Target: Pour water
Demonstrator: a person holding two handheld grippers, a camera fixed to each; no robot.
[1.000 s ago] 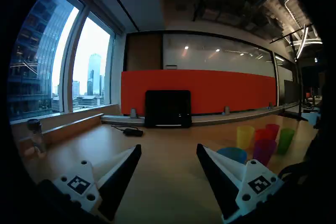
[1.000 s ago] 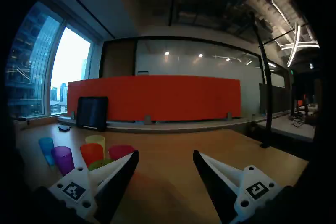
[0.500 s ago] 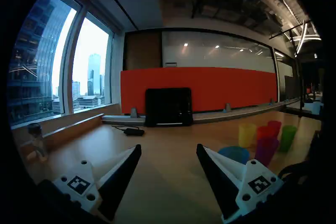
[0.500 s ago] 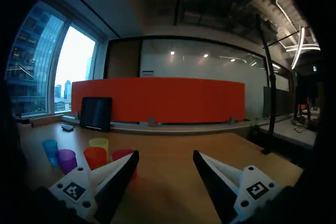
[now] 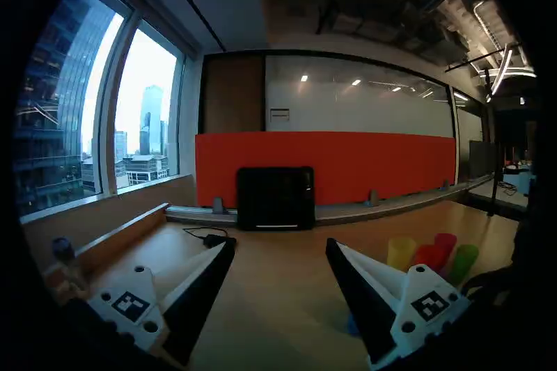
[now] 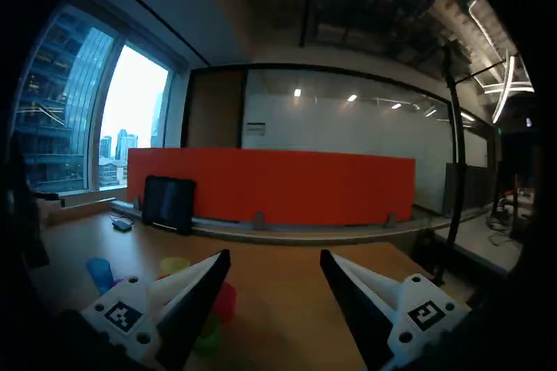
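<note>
Several coloured plastic cups stand together on the wooden table. In the left gripper view a yellow cup [image 5: 402, 253], a red cup [image 5: 426, 257], a pink cup [image 5: 445, 241] and a green cup [image 5: 464, 263] sit low on the right, behind my right finger. My left gripper [image 5: 278, 242] is open and holds nothing. A small bottle [image 5: 63, 254] with a dark cap stands at the far left by the ledge. In the right gripper view a blue cup [image 6: 99, 273], a yellow cup [image 6: 174, 264], a pink cup [image 6: 226, 300] and a green cup [image 6: 207, 335] sit low on the left. My right gripper [image 6: 274, 253] is open and holds nothing.
A black tablet [image 5: 275, 198] leans against the red partition [image 5: 334, 166] at the table's back edge, with a small black device [image 5: 217, 239] and its cable in front. Windows run along the left. A black pole [image 6: 456, 183] stands at the table's right end.
Both views have shifted, so the cups now sit lower in each. In the left gripper view the cups and bottle have slid partly behind the fingers. Both grippers stay open.
</note>
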